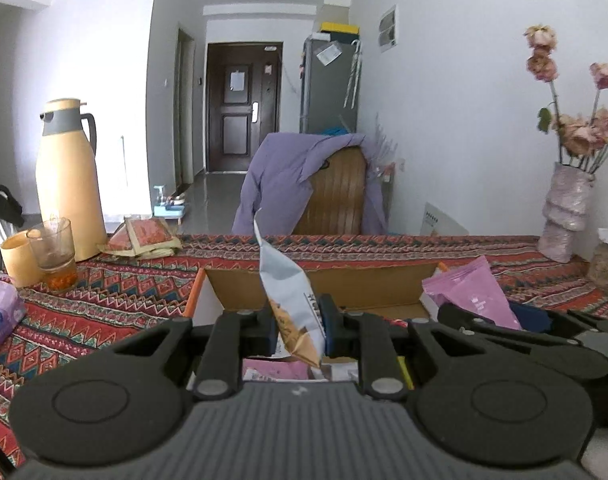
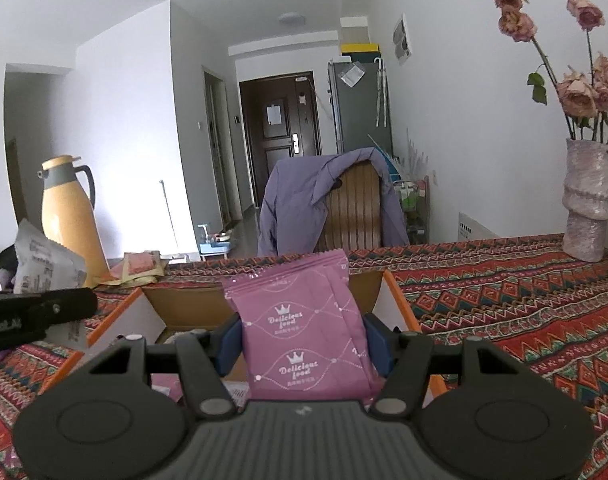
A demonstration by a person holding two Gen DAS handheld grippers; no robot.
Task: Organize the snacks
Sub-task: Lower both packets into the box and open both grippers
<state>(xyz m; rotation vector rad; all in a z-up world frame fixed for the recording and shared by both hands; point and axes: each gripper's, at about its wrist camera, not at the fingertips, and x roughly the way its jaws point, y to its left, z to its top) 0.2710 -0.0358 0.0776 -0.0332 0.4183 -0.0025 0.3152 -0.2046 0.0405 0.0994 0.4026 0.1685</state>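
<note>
- Two packets are in hand, one per gripper, both held above the open box that sits on the patterned counter.
- Left gripper: closed on the grey packet, pinched low on its body. The packet stands on edge, long axis near upright, its sealed top leaning up and to the left.
- Right gripper: closed on the pink packet, clamped across its width at mid-height. The printed face is toward the camera, long axis upright, serrated seal at the top.
- Handling, as judged: both are light, soft film pouches that crumple and may slide in the pads. Contents are probably brittle, so a grip near an edge or seal looks safer than squeezing the middle.
- More pink packets lie inside the box, under the left gripper.
- Flask, glass and vase stand well apart from the box.
</note>
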